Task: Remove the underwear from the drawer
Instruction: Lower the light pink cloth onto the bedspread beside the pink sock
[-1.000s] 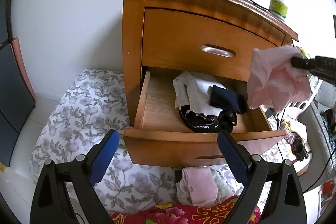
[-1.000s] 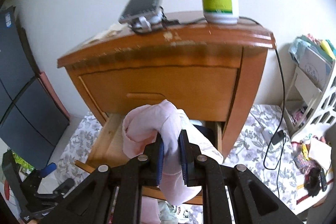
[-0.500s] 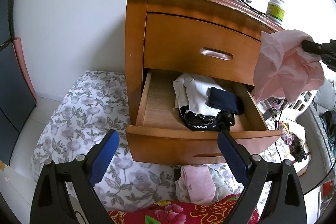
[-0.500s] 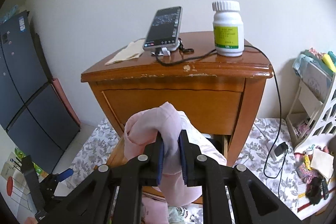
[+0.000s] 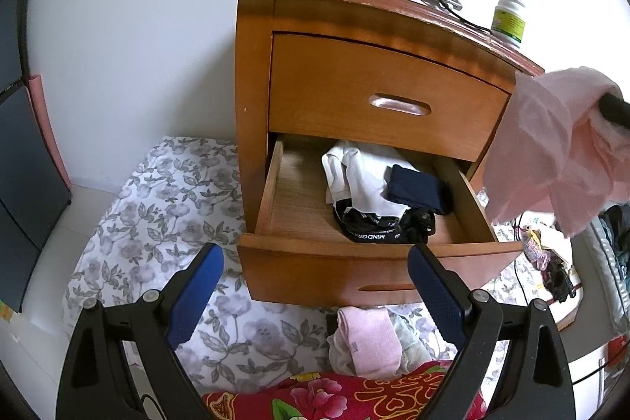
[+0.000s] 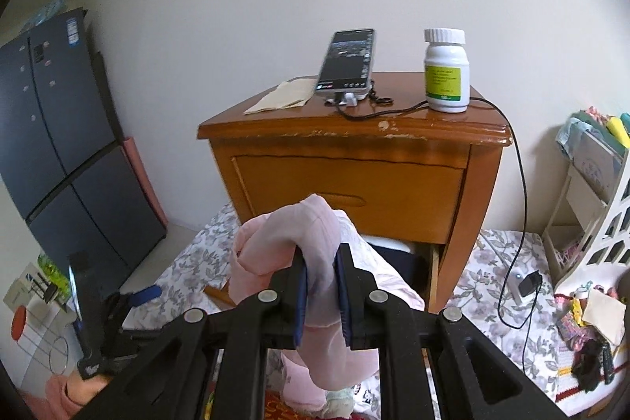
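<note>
On the left, the left gripper [image 5: 315, 286] hangs in front of the drawer [image 5: 354, 262] with its jaws wide apart and nothing between them. Below it, on the flowered sheet [image 5: 157, 223], lies a small pile of clothes [image 5: 370, 339] with a folded pink piece on top, so it seems that some pieces are already taken out.

In the middle, the lower drawer of the wooden nightstand [image 5: 256, 85] stands pulled out. Inside it there are a white garment [image 5: 366, 180], a dark blue one [image 5: 417, 187] and a black one with a lettered waistband [image 5: 378, 227]. If these are underwear too, they are what is left to do; the pictures do not say it surely.

On the right, the right gripper [image 6: 321, 286] is nearly closed and pinches the pink underwear [image 6: 287, 235] between its pads. In the left view this cloth [image 5: 551, 144] hangs in the air, above and to the right of the drawer, clear of it. So this piece is out, and it only needs to be put down, probably on the pile
</note>
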